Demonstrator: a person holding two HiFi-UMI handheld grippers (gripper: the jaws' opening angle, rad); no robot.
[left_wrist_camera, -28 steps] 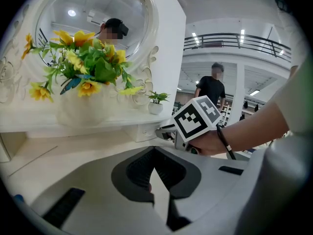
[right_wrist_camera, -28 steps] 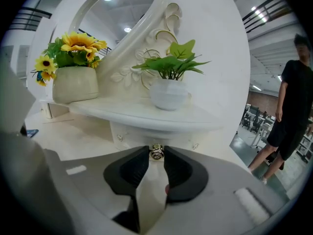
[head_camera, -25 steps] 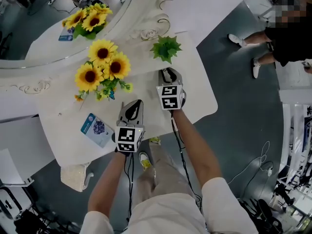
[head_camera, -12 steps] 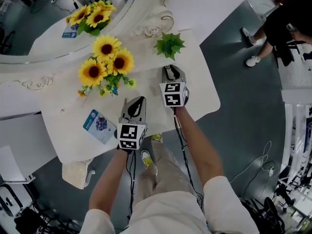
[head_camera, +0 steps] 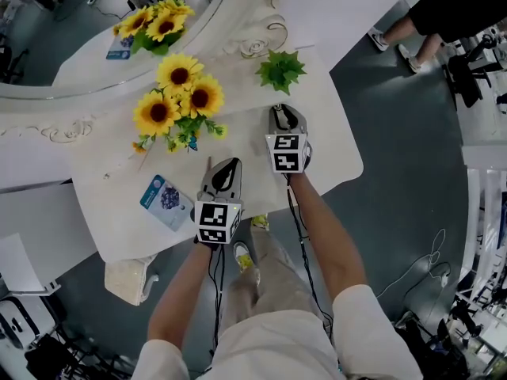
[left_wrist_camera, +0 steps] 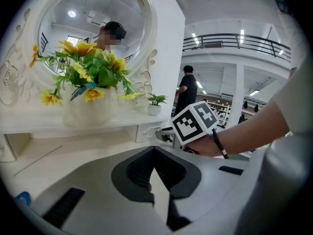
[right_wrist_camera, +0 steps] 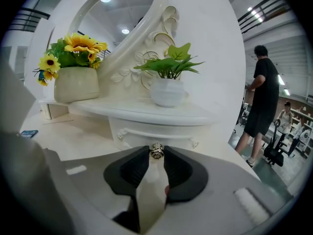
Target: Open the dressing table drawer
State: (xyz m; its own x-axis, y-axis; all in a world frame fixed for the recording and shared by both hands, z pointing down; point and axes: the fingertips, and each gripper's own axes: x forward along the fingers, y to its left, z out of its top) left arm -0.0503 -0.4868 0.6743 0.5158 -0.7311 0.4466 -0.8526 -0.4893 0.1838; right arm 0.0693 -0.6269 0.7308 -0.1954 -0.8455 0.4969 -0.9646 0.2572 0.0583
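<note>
Drawer knob [right_wrist_camera: 156, 151], hidden from our head view, sat clamped in right gripper [right_wrist_camera: 156, 149]; left gripper [left_wrist_camera: 154, 148] closed empty; vase [right_wrist_camera: 77, 84] held sunflowers [right_wrist_camera: 78, 45].

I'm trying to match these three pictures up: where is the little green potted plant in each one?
Head view: potted plant upper middle, right of the sunflowers.
Left gripper view: potted plant small, at centre.
Right gripper view: potted plant large, upper centre.
Shared landmark: the sunflowers, always left of it.
</note>
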